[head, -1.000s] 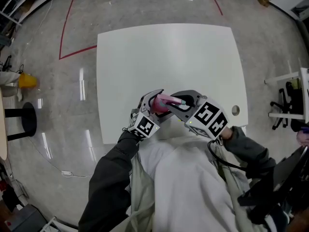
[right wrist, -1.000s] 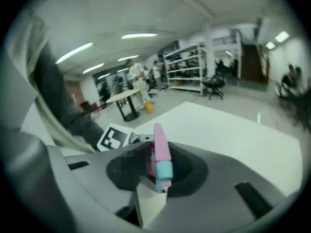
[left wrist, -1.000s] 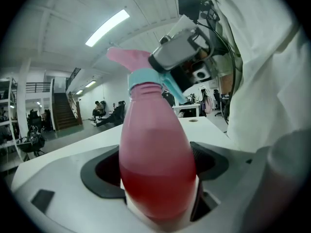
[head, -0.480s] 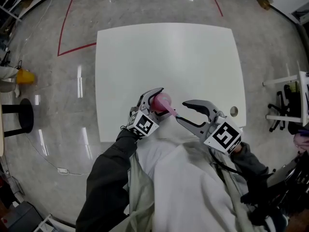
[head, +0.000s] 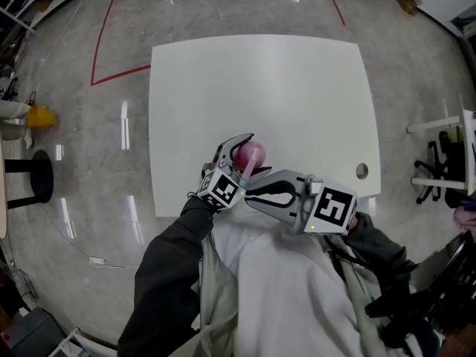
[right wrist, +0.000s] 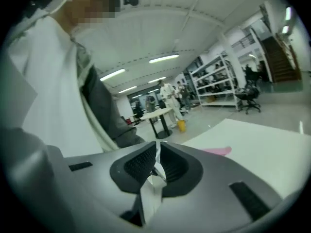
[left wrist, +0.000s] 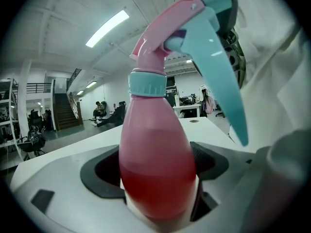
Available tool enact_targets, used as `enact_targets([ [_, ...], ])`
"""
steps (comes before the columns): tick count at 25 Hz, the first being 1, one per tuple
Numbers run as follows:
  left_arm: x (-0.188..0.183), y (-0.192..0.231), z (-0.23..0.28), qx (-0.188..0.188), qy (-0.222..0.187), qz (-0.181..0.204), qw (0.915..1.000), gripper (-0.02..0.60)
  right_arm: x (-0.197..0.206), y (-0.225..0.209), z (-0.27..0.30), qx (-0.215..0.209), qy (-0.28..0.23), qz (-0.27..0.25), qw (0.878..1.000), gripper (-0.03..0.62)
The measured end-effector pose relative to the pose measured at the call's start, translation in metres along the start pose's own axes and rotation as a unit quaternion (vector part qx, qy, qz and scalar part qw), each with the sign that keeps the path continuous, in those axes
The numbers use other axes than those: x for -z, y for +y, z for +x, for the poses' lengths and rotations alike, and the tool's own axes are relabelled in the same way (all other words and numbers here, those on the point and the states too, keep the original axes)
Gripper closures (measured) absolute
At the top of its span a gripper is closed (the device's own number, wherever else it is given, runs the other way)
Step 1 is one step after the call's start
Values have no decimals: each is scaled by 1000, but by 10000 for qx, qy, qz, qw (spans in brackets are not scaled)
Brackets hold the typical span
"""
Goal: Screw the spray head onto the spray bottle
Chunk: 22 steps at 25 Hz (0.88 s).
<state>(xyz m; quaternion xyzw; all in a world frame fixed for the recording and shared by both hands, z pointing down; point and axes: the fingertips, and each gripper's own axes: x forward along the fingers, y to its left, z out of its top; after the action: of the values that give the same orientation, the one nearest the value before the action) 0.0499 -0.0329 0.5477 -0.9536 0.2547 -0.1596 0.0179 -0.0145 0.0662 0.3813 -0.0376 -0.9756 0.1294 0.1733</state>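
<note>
A pink spray bottle (head: pixel 253 154) with red liquid stands upright between the pads of my left gripper (head: pixel 241 152), which is shut on its body (left wrist: pixel 155 174). The pink and teal spray head (left wrist: pixel 194 13) sits on the neck above a teal collar (left wrist: pixel 148 84), its trigger (left wrist: pixel 221 76) hanging to the right. My right gripper (head: pixel 249 192) points left just below the bottle, near the table's front edge. Its jaws have just been closing and stand shut (right wrist: pixel 156 166) with nothing seen between them. A pink sliver of the bottle (right wrist: pixel 216 151) shows beyond them.
The white table (head: pixel 260 88) has a small round hole (head: pixel 361 171) near its right front corner. A black stool (head: pixel 37 181) and a yellow object (head: pixel 41 117) stand on the floor at left, and a chair base (head: pixel 439 162) at right.
The right gripper let go of the spray head, opened and swung out to the right, then came back shut below the bottle. The left gripper and bottle stayed put.
</note>
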Motion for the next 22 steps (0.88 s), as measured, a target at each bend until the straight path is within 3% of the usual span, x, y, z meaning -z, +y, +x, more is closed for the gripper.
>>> enact_targets([
  [1, 0, 0, 1, 11, -6, -22, 10000, 158, -4, 10, -10, -144, 177, -417, 9989, 576],
  [3, 1, 3, -3, 21, -38, -74, 10000, 158, -15, 7, -27, 341, 404, -1342, 9895, 563],
  [5, 2, 6, -7, 19, -70, -101, 9999, 158, -22, -22, -33, 1194, 620, -2425, 9608, 493],
  [6, 3, 7, -8, 21, -76, -108, 9999, 158, -15, -39, -31, 1413, 919, -2859, 9433, 425],
  [7, 3, 7, -9, 34, -72, -109, 9999, 158, -4, -54, -27, 1434, 1294, -3148, 9293, 328],
  [8, 3, 6, -8, 63, -59, -102, 9999, 158, 8, -65, -21, 1321, 1637, -3322, 9194, 293],
  [10, 2, 3, -6, 155, -29, -64, 9999, 158, 20, -76, -9, 989, 1922, -3491, 9118, 284],
  [13, 2, -3, -3, 259, 6, -10, 9997, 158, 22, -79, 6, 661, 1865, -3629, 9106, 284],
  [15, 1, -4, -3, 248, 8, -25, 9997, 158, 33, -86, 13, 576, 2000, -3831, 9000, 289],
  [17, 1, -2, -3, 208, -14, -72, 9998, 158, 39, -89, 15, 648, 1992, -3667, 9065, 388],
  [20, 2, -1, -3, 175, -40, -61, 9998, 158, 34, -93, 14, 1294, 1730, -2663, 9394, 399],
  [22, 3, 0, -5, 155, -78, -103, 9998, 158, 33, -100, 13, 1947, 1566, -1810, 9512, 405],
])
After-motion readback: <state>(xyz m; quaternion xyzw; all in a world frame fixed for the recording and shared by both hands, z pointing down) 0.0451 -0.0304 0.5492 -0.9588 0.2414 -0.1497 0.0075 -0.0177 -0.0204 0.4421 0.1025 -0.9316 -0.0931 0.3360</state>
